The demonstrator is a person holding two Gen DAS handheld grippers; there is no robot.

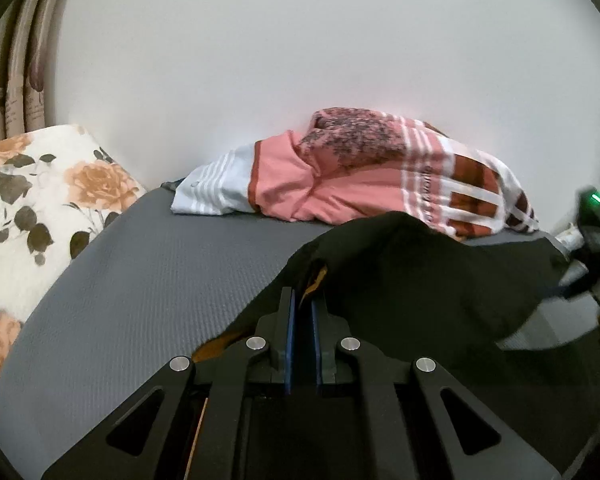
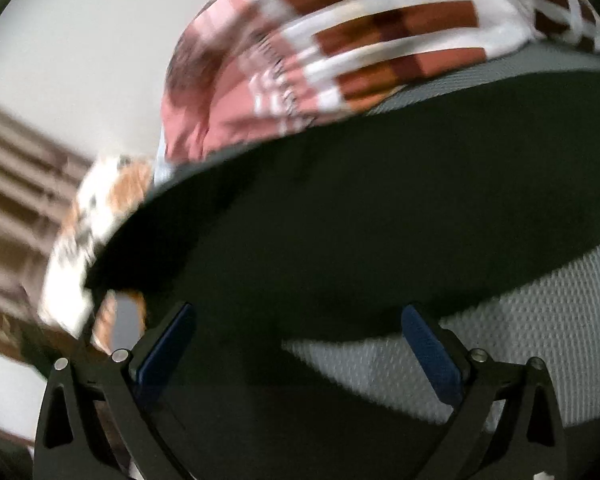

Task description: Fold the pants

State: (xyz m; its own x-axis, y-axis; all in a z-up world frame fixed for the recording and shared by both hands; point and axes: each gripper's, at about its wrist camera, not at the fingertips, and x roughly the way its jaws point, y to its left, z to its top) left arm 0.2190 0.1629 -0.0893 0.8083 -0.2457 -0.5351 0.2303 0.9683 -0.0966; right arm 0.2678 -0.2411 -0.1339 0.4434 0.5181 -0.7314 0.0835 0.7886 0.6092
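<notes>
Pinching black pants (image 1: 400,280), left gripper (image 1: 303,304); right gripper (image 2: 300,344) gapes.

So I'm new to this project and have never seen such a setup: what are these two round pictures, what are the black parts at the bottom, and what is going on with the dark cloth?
Each picture comes from a fisheye camera on a hand-held gripper that a person carries, looking forward along its two blue-padded fingers. There is no robot arm.

The first is the left camera. The left hand-held gripper is shut on an edge of the black pants, lifting them off the grey mat. Behind lie a pink striped blanket by the white wall and a floral pillow at the left.

The second, blurred, is the right camera. The right hand-held gripper is open, its pads wide apart and pressing on nothing, with the pants spread in front of it.
</notes>
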